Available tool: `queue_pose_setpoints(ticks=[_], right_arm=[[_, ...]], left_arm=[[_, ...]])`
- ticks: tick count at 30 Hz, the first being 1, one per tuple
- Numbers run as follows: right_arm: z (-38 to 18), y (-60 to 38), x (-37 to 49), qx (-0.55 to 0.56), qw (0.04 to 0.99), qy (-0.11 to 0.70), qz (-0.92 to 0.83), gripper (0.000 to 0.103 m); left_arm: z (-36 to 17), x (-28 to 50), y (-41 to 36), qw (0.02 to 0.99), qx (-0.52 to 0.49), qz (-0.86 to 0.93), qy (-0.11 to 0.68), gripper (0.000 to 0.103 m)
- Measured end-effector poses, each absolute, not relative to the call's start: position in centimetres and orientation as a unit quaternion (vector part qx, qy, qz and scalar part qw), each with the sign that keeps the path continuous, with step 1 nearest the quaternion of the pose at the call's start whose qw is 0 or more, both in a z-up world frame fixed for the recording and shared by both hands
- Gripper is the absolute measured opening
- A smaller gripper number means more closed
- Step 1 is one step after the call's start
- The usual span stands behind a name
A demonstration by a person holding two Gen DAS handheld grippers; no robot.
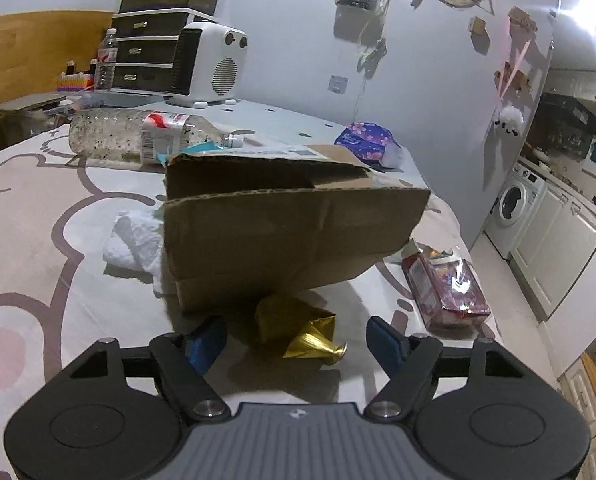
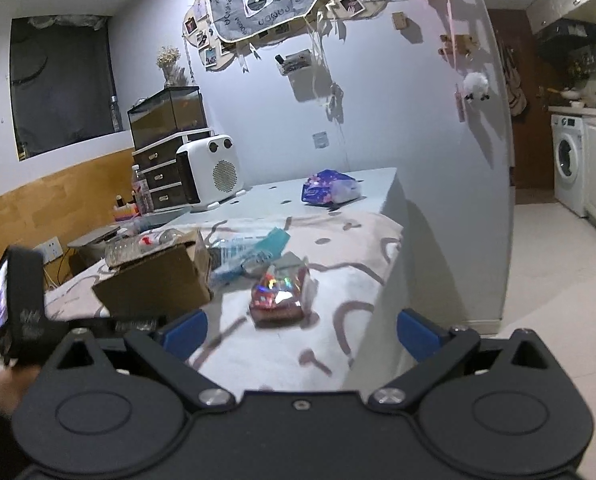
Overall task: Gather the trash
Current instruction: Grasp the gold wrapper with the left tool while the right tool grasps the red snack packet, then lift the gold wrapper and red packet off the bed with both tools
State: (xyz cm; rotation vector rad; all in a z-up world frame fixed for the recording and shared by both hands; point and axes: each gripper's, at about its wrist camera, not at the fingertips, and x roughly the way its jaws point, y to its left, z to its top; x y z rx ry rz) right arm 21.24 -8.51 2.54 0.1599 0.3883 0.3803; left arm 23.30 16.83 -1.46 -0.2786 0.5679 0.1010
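Left wrist view: fingers apart around gold wrapper; right fingers wide, empty.

Cloth-covered table, cardboard box, plastic bottle, gold wrapper, red packet, white tissue

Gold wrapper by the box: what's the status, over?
Left hand-held gripper open, straddling gold wrapper, not gripped. Right hand-held gripper open, empty. Cardboard box looms just behind.
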Motion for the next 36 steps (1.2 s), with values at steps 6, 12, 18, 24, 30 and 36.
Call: queue_pose_setpoints(ticks=[6, 12, 18, 24, 30, 36], right_arm=[[2.5, -5.6, 24.9, 0.066, 0.957, 0.208, 0.192, 0.095], [1.8, -3.5, 28.4, 0.052, 0.957, 0.229, 0.172, 0.092], [0.8, -1.9, 31.2, 0.050, 0.949, 0.266, 0.161, 0.087], [0.2, -0.4, 33.5, 0.051, 0.940, 0.292, 0.166, 0.086], [-0.9, 1.6, 34.8, 0.022, 0.937, 0.307, 0.168, 0.063], [-0.8, 0.8, 33.0, 0.016, 0.940, 0.290, 0.181, 0.054]], left_arm=[[-1.5, 23.1, 17.3, 0.949, -0.150, 0.049, 0.275, 0.054], [-1.5, 22.5, 16.9, 0.949, -0.149, 0.020, 0.277, 0.048], [-1.5, 22.0, 16.0, 0.950, -0.135, -0.004, 0.282, 0.047], [-1.5, 21.6, 15.3, 0.950, -0.124, -0.026, 0.285, 0.047], [-1.6, 21.7, 15.3, 0.949, -0.124, -0.030, 0.287, 0.047], [-1.6, 21.6, 15.6, 0.950, -0.130, -0.019, 0.283, 0.047]])
